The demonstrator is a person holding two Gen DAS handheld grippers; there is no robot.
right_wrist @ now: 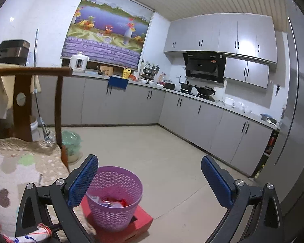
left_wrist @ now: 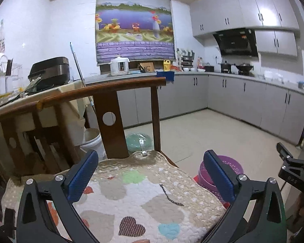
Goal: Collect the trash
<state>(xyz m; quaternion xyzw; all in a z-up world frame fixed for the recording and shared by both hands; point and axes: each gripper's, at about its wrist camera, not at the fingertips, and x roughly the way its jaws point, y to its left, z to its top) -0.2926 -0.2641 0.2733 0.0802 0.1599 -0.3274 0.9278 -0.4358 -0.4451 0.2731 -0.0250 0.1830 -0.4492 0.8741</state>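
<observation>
A purple mesh waste basket (right_wrist: 114, 198) stands on a red box (right_wrist: 140, 221) on the floor and holds red and white wrappers (right_wrist: 113, 201). My right gripper (right_wrist: 150, 179) hangs above and just behind it, open, with nothing between its blue pads. In the left wrist view the same basket (left_wrist: 231, 169) shows behind the right finger. My left gripper (left_wrist: 151, 174) is open and empty over a chair's patterned cushion (left_wrist: 143, 198). Part of the other gripper (left_wrist: 293, 168) shows at the right edge.
A wooden chair back (left_wrist: 109, 105) rises ahead of the left gripper, with a cluttered table (left_wrist: 16, 101) to its left. A green-lined bin (right_wrist: 71, 143) stands beside the chair. Grey cabinets (right_wrist: 192, 117) line the far walls around a pale floor (right_wrist: 152, 151).
</observation>
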